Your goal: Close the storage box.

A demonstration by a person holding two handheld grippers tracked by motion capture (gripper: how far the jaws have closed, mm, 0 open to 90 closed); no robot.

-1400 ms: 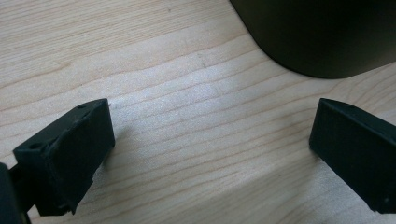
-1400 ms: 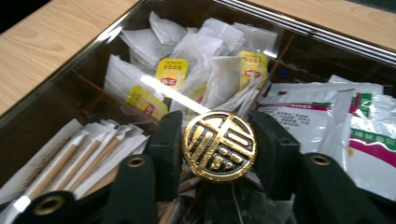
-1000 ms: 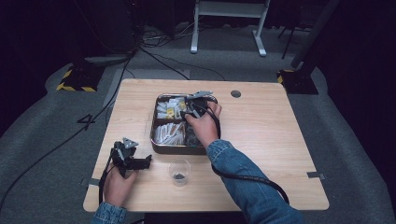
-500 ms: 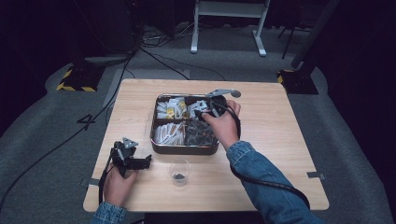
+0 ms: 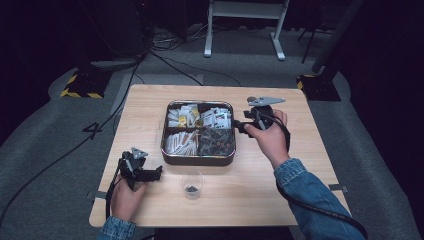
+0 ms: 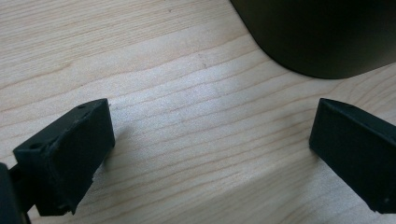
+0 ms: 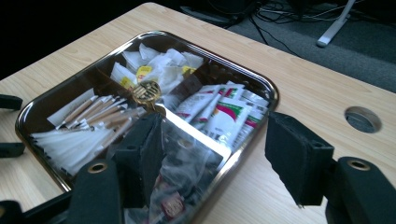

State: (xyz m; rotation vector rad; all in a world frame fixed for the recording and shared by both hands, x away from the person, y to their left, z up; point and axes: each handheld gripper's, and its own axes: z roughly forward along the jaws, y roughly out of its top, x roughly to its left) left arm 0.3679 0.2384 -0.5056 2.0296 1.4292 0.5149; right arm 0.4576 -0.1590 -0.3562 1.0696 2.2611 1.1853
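My right hand-held gripper [image 7: 210,154], jaws apart, hovers at the tray's [image 7: 261,88] edge; left hand-held gripper [image 6: 210,154] rests apart on the bench [image 6: 187,70]. Best approach: descend squarely over one sachet [image 7: 219,116].

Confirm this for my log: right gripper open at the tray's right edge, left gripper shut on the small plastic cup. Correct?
Not quite. The left gripper is open and empty, apart from the cup; the left gripper view shows bare table between its jaws. The right gripper part holds.
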